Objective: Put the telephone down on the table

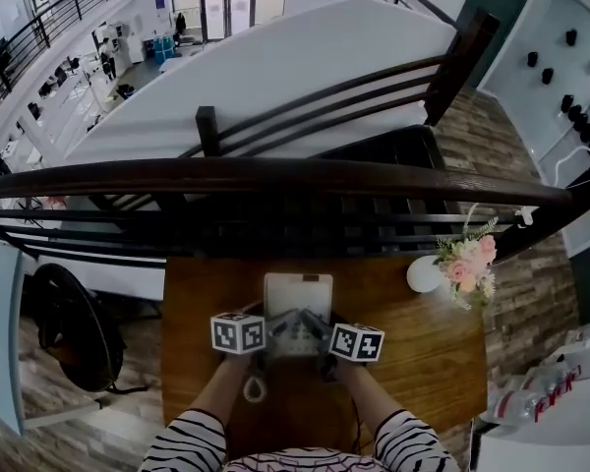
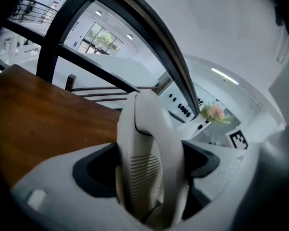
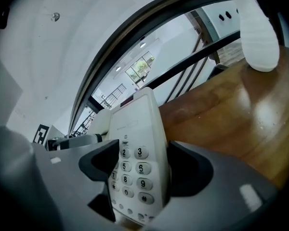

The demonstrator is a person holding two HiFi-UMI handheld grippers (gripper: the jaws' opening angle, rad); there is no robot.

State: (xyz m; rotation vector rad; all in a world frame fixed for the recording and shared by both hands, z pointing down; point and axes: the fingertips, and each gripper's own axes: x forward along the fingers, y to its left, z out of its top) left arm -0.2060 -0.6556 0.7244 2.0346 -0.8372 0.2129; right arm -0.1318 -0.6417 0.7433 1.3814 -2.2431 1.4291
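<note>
1. From the head view, find the telephone (image 1: pixel 297 303) over the middle of the wooden table (image 1: pixel 423 362), pinched at its near end by the left gripper (image 1: pixel 273 334) and the right gripper (image 1: pixel 321 338) side by side. Cannot tell from here whether its base touches the wood. Note the white vase (image 1: pixel 422 274) of flowers (image 1: pixel 467 262) near the table's far right corner, well apart from the phone. Judge the wood beneath as free for a straight descent.

2. From the left gripper view, see both jaws closed tight on the handset (image 2: pixel 147 129), with its ribbed earpiece wedged between them. Hold that squeeze all the way down, since a loose handset would likely slide off its cradle.

3. From the right gripper view, see both jaws clamped just as narrowly on the keypad (image 3: pixel 133 170) side, number keys between them and the table close below. Lower in step with the left so the body stays level. Set it flat rather than on one edge. Open both pairs of jaws only once the weight sits on the wood, and preferably together, to avoid tipping.
</note>
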